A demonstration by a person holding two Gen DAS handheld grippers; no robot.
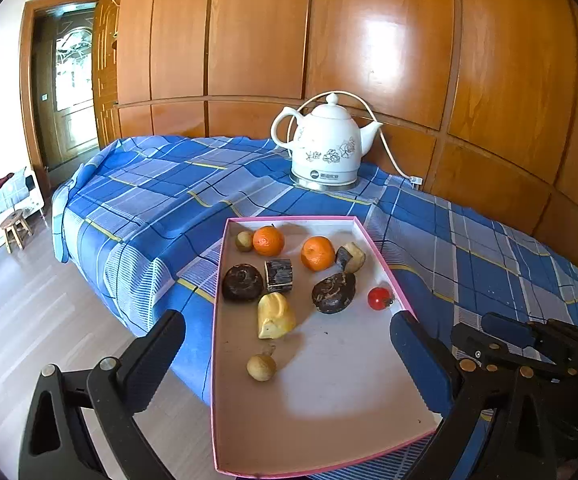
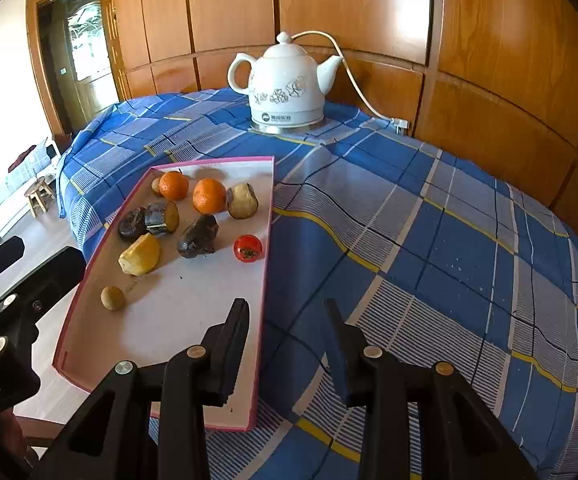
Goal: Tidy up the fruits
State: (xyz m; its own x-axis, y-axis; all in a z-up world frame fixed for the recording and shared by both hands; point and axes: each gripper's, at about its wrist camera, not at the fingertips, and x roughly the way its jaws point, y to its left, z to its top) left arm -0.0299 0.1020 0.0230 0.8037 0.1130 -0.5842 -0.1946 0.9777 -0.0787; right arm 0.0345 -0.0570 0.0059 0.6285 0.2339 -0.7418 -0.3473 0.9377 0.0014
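While the fruits are sitting together in the tray (image 1: 225,420), I am hovering both tongs, left (image 1: 287,344) and right (image 2: 287,320), released and empty.

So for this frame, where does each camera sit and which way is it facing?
Left wrist: on the left gripper, at the tray's near end, looking down its length to the kettle; own wide-open fingers show, right gripper at the right edge.
Right wrist: on the right gripper, over the tray's right rim and the blue checked cloth; own fingers show, nothing between them, left gripper at the left edge.
Shared: tray, two oranges, tomato, kettle.
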